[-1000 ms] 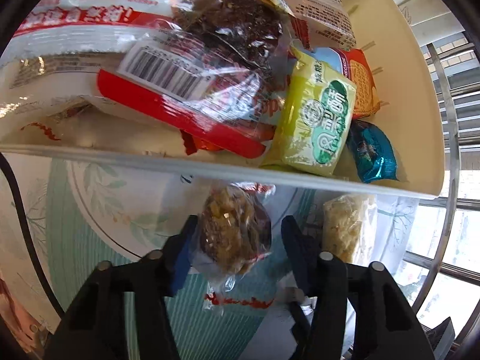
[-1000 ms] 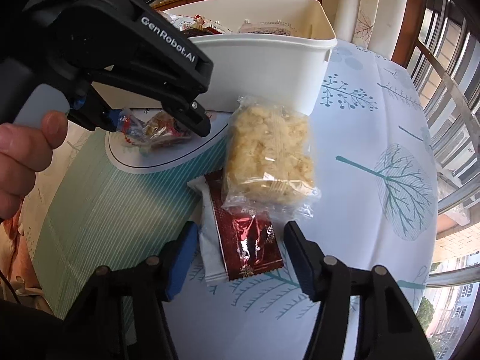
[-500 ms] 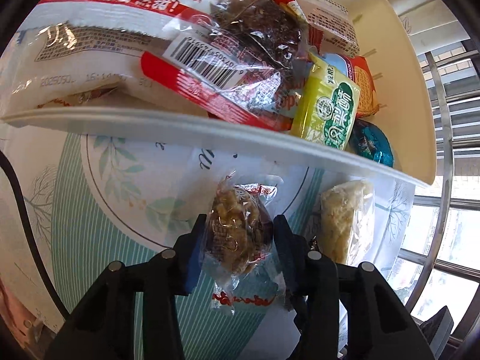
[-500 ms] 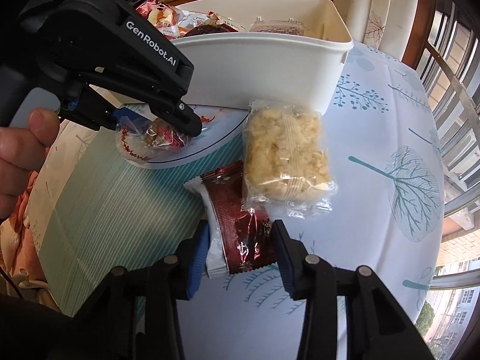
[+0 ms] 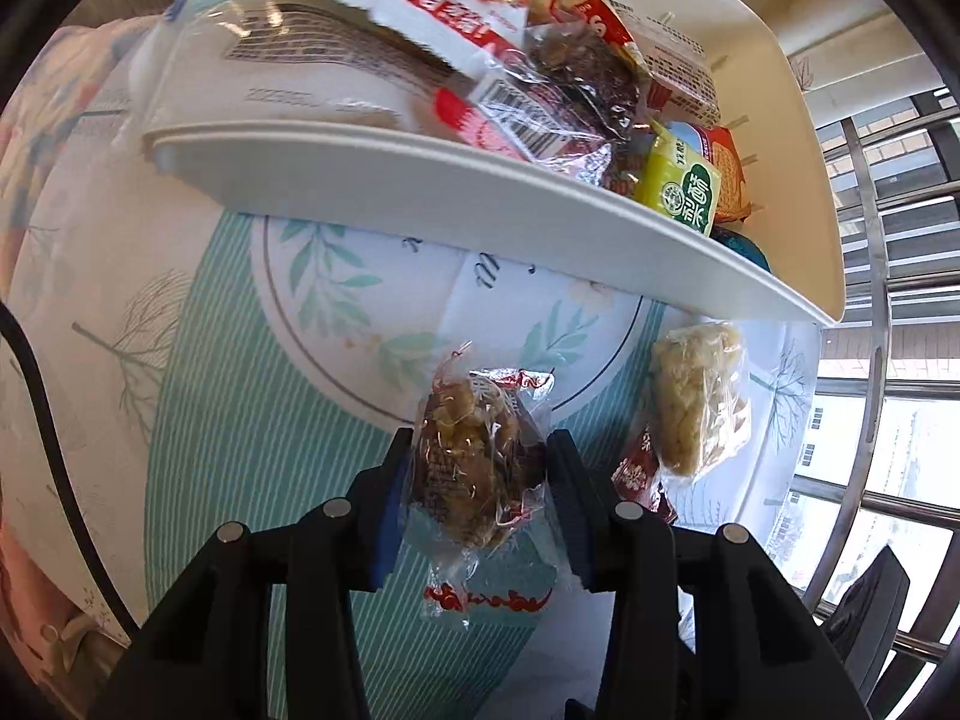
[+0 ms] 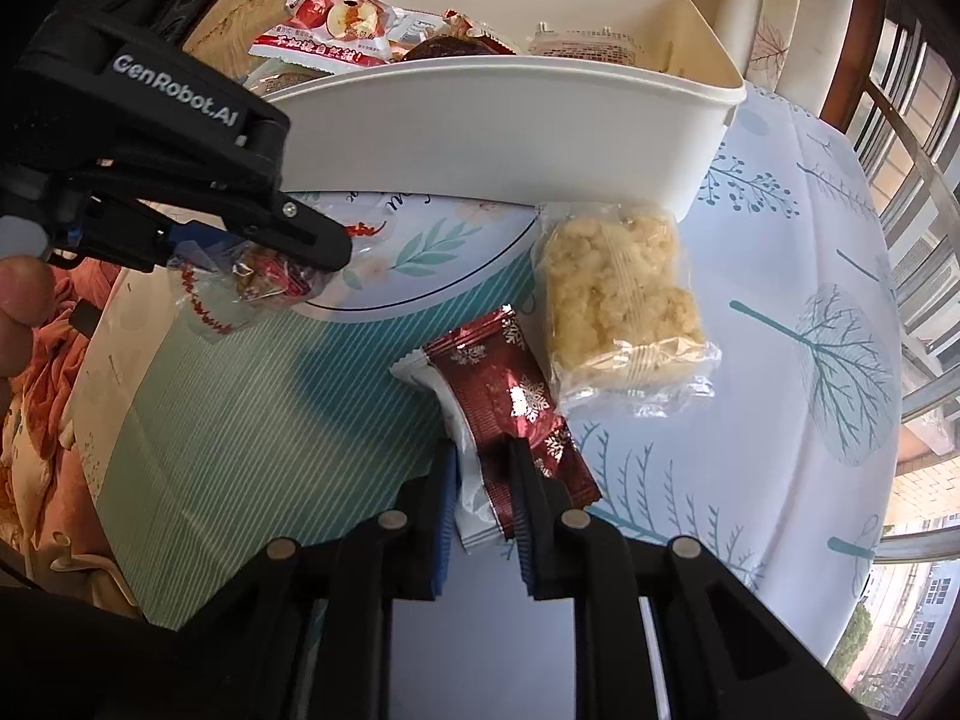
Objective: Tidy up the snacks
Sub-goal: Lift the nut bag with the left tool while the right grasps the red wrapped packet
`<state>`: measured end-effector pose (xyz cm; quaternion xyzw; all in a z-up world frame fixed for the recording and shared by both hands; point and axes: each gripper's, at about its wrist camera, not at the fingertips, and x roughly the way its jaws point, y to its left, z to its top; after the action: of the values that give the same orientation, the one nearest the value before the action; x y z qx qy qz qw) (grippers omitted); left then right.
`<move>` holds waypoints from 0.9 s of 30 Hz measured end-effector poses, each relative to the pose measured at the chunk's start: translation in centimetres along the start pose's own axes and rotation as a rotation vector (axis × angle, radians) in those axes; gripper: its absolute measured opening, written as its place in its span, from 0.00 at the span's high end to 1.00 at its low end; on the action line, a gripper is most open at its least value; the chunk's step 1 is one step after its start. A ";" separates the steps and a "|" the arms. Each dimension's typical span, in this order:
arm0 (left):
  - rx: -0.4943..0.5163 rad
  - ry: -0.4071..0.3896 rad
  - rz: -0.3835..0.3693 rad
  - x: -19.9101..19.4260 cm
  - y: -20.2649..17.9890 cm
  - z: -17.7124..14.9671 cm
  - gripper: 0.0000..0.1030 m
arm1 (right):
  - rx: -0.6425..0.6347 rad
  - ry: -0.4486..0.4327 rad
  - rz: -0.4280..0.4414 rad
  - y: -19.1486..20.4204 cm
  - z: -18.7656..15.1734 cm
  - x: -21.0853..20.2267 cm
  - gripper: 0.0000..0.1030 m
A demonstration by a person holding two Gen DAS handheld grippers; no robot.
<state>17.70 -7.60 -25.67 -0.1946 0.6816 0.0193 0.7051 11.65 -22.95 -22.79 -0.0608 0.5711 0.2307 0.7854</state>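
While my L gripper (image 5: 480,474) clamps the clear-wrapped snack (image 5: 477,468), long axis along fingers, R gripper (image 6: 483,480) is closing on red packet (image 6: 510,396), lengthwise too.

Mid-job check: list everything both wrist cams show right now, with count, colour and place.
bin: one, white, far side of the table, full of mixed snack packs.
brown snack: one, clear wrapper with red trim, held off the table in front of the bin.
puffed snack: one, pale yellow in clear wrap, on the tablecloth by the bin's corner.
red packet: one, dark red with snowflakes, white underside, beside the puffed snack.
tablecloth: one, white with teal trees and stripes.
railing: metal, right edge by the window.
left gripper: black, blue pads, shut on the brown snack.
right gripper: black, jaws closing on the red packet's near end.
hand: one, left edge.
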 end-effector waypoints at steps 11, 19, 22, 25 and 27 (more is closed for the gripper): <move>-0.037 -0.039 0.000 -2.9 2.0 -2.1 0.59 | 0.050 0.041 0.062 1.5 0.3 0.2 0.96; -0.053 -0.082 -0.005 -6.6 4.5 -3.7 0.59 | 0.049 0.047 0.145 4.2 0.7 0.3 0.97; -0.057 -0.097 -0.010 -7.7 5.0 -4.2 0.59 | 0.035 0.037 0.166 5.5 1.0 0.2 0.97; -0.051 -0.116 -0.011 -9.3 5.7 -4.5 0.59 | 0.022 0.018 0.179 6.4 1.4 -0.4 0.97; -0.048 -0.129 -0.010 -10.1 6.1 -4.7 0.59 | 0.014 0.000 0.191 6.9 1.7 -1.2 0.97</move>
<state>10.78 -1.01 -17.40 -0.2134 0.6330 0.0445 0.7428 9.84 -16.59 -19.95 -0.0007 0.5761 0.3005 0.7601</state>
